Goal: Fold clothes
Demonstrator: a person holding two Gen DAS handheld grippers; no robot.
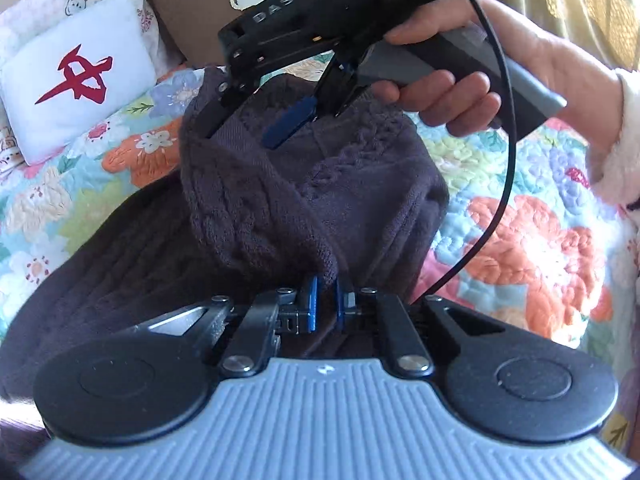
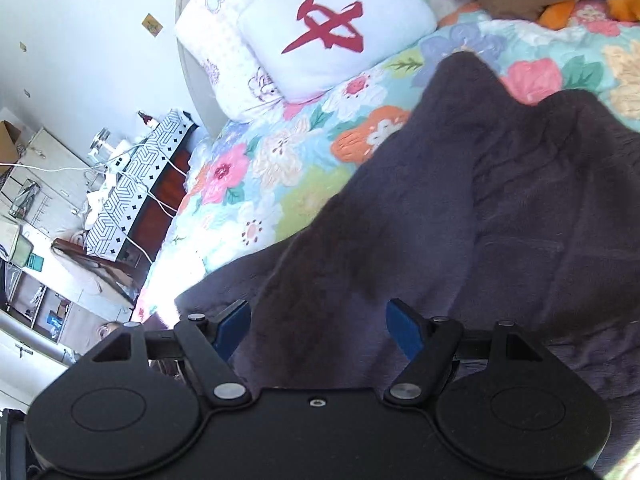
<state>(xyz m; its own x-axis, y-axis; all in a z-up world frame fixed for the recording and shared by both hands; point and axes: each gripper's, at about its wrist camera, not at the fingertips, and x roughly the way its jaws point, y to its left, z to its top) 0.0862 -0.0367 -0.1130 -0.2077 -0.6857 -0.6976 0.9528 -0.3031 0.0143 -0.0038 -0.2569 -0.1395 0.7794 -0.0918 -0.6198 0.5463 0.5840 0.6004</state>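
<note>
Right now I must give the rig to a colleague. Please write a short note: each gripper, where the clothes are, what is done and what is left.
Left gripper: fingers shut on a fold of the dark purple sweater, holding it bunched up.
Right gripper: fingers open around the sweater's cloth, not clamped.
The sweater lies on the floral quilt of the bed, below the white pillow with the red mark. One part is spread flat, the other is raised in a heap.
Done: one side is lifted for a fold.
Left: close the right fingers, lay the fold flat, smooth it and probably fold once more.
</note>
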